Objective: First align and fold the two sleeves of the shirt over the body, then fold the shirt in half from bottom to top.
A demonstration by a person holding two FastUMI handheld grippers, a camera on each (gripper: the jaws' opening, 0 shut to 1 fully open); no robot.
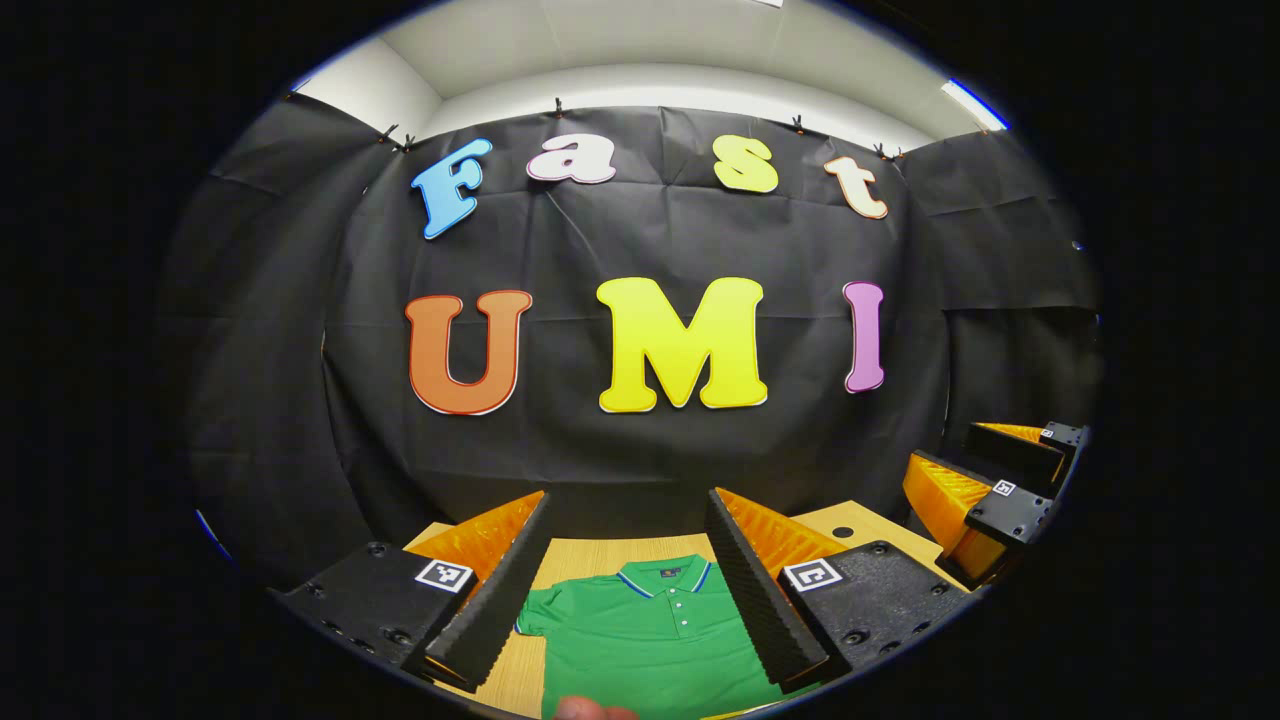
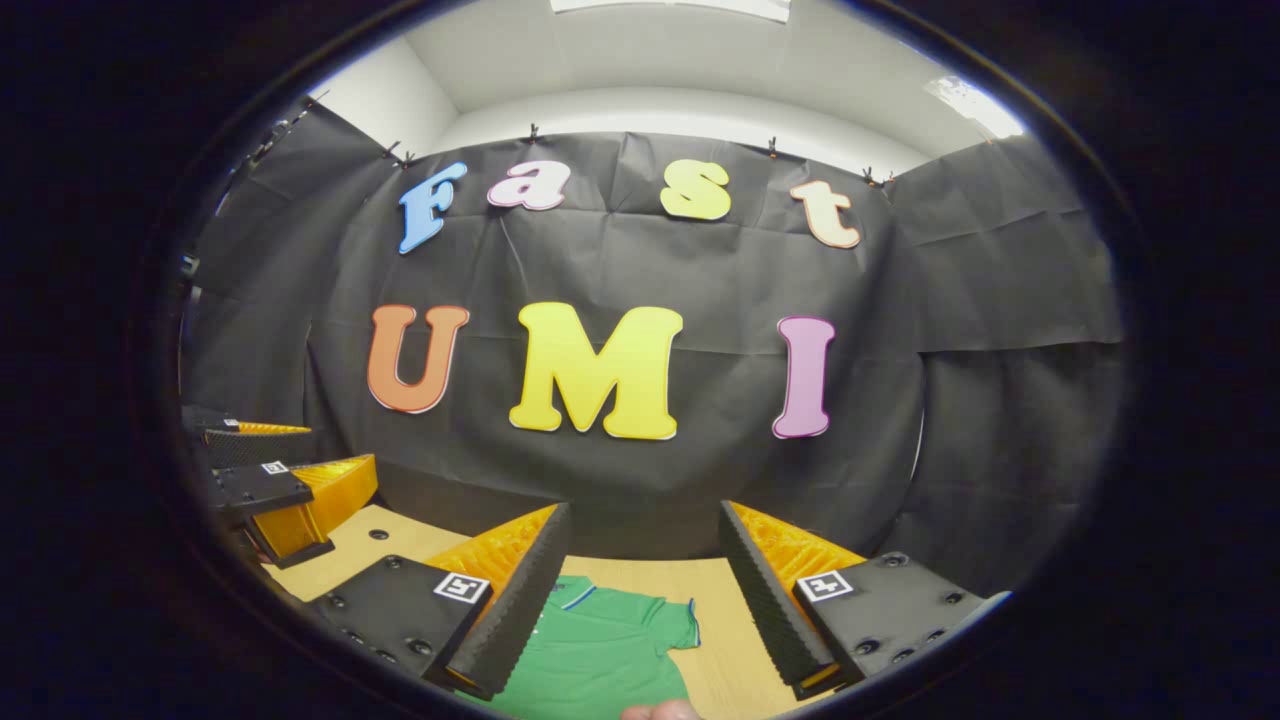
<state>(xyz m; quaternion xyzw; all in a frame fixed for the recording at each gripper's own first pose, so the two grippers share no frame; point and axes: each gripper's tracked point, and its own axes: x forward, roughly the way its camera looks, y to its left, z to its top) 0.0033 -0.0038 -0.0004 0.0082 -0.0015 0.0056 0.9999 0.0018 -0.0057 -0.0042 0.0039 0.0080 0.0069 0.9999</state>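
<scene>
A green polo shirt (image 1: 650, 640) with a blue-trimmed collar lies flat on the wooden table (image 1: 580, 552), collar toward the back wall. My left gripper (image 1: 628, 590) hovers above it, open, with the collar and chest showing between its fingers. In the right gripper view the shirt (image 2: 600, 650) shows its right shoulder and short sleeve, and my right gripper (image 2: 640, 600) hangs above that side, open and holding nothing. The right gripper (image 1: 990, 490) also appears at the right edge of the left gripper view; the left gripper (image 2: 270, 480) appears at the left edge of the right gripper view.
The black cloth wall stands close behind the table's far edge. Small dark holes (image 1: 843, 532) mark the tabletop near the back corners. A fingertip (image 1: 590, 710) shows at the bottom of the left gripper view, and another fingertip (image 2: 660, 711) in the right gripper view.
</scene>
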